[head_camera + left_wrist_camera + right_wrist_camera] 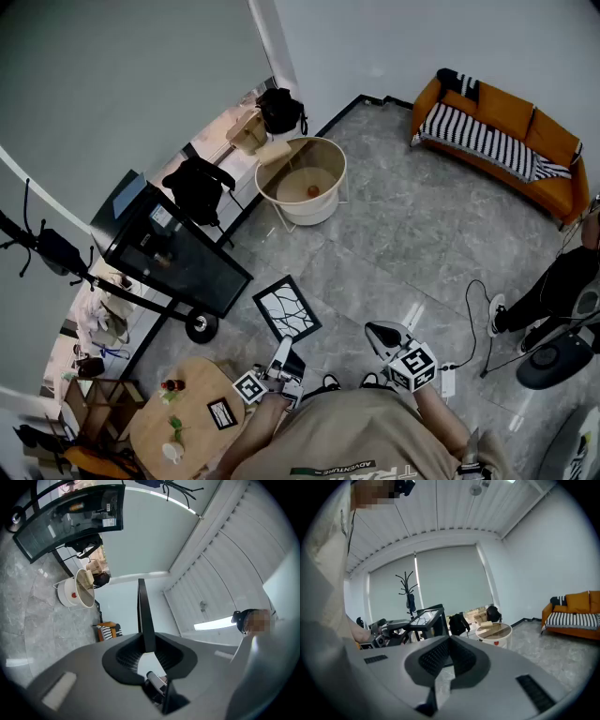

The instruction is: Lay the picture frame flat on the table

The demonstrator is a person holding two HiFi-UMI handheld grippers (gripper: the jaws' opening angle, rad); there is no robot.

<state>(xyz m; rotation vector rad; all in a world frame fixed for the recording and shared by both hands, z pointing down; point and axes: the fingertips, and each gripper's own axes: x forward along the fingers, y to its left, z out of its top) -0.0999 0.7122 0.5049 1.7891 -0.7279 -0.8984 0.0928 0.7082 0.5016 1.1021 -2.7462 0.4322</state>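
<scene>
left gripper [282,352] clenched on the lower edge of the black picture frame with white branch pattern [287,308]; in the left gripper view the frame sits edge-on between the jaws. frame is up in the air over the grey stone floor [394,253], near the round light wooden table [192,386] but not on it. right gripper [384,337] jaws closed together, nothing in them.

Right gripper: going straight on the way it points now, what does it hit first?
Probably the black bag across the bare floor. The picture frame, held up in the other gripper, sits just left of that line and nearer, so it may be clipped. Depth is unclear.
</scene>
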